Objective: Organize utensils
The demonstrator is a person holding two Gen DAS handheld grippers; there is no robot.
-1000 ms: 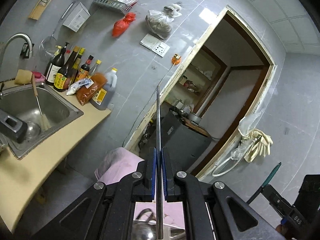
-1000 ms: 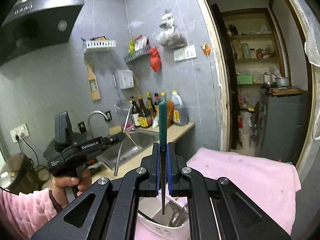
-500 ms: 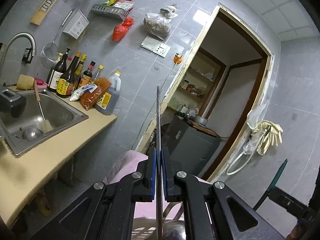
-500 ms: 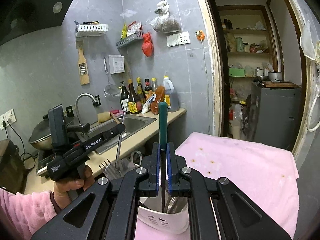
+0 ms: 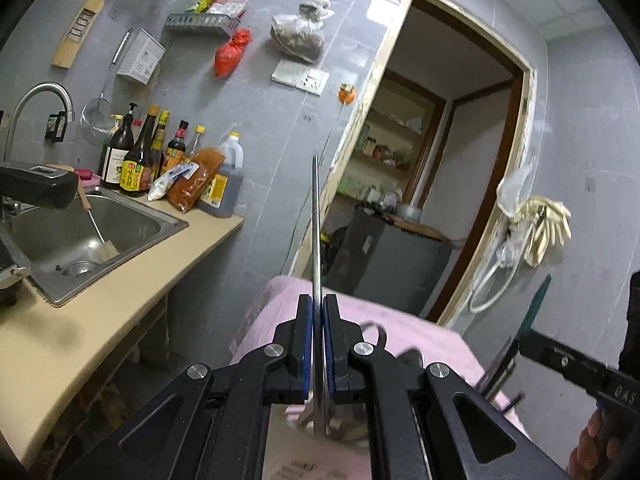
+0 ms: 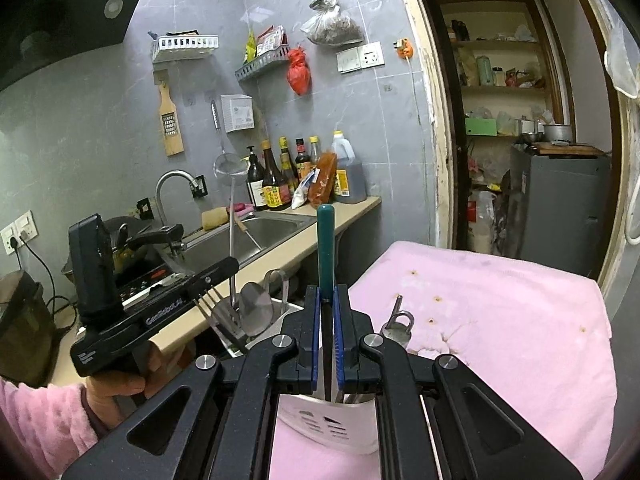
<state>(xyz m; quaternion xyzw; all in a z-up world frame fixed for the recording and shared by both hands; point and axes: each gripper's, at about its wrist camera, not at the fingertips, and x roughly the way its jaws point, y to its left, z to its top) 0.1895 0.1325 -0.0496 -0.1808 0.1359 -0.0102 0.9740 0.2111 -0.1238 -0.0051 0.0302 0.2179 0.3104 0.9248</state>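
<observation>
My left gripper (image 5: 317,308) is shut on a thin steel utensil handle (image 5: 316,220) that stands upright, seen edge-on. Its lower end hangs blurred over a white utensil holder (image 5: 304,456). My right gripper (image 6: 327,300) is shut on a green-handled utensil (image 6: 325,248), whose dark blade reaches down into the white holder (image 6: 332,428). A fork (image 6: 218,312) and a spoon (image 6: 256,308) stand in that holder too. In the right wrist view the left gripper (image 6: 232,266), held by a hand in a pink sleeve, carries the steel handle (image 6: 231,232) just left of the holder.
The holder stands on a pink cloth (image 6: 480,300) over a table. A beige counter (image 5: 80,332) with a steel sink (image 5: 80,232) and several sauce bottles (image 5: 140,160) lies to the left. A small metal loop-topped piece (image 6: 398,328) sits beside the holder. A doorway (image 5: 440,160) opens behind.
Both grippers have sunk with their utensils toward the white holder. The green-handled utensil's blade now sits deeper in it, and the fork and spoon have come into the right wrist view.
</observation>
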